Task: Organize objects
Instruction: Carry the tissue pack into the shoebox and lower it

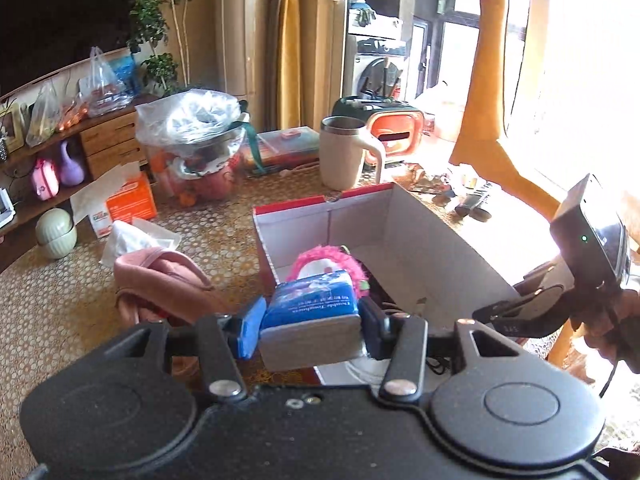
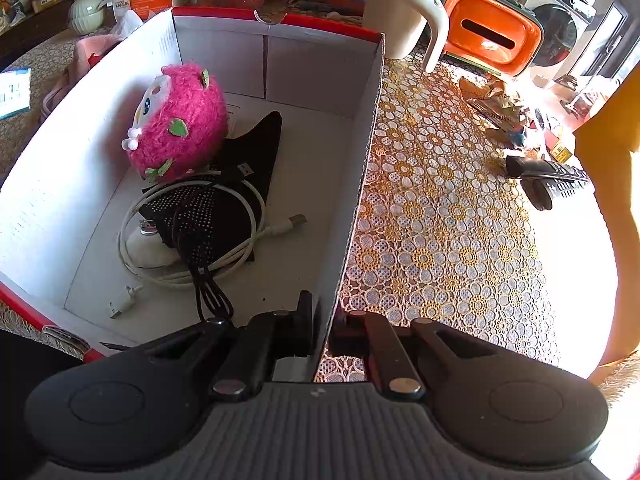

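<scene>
Nearest my left camera, my left gripper point(image 1: 311, 322) pinches a blue tissue pack point(image 1: 312, 307) between its two pads, held above the near end of the open cardboard box point(image 1: 404, 236). My right gripper point(image 2: 321, 330) is clamped on the box's right wall point(image 2: 362, 168), one finger inside and one outside, pressing the cardboard between them.

Inside the box, a pink plush toy point(image 2: 180, 122) sits against the left wall, resting partly on a black dotted cloth point(image 2: 224, 196). A coiled white cable point(image 2: 192, 240) rings the cloth, and a black cable point(image 2: 210, 292) trails toward the near wall.

The box stands on a table with a floral lace cloth point(image 2: 440, 220). Just beyond its far wall stands a cream mug point(image 1: 346, 152) with an orange tissue holder point(image 2: 492, 36) beside it. Left of the box lies a pink fabric item point(image 1: 164, 284); to the right, two dark remotes point(image 2: 552, 182) lie well apart from it.
</scene>
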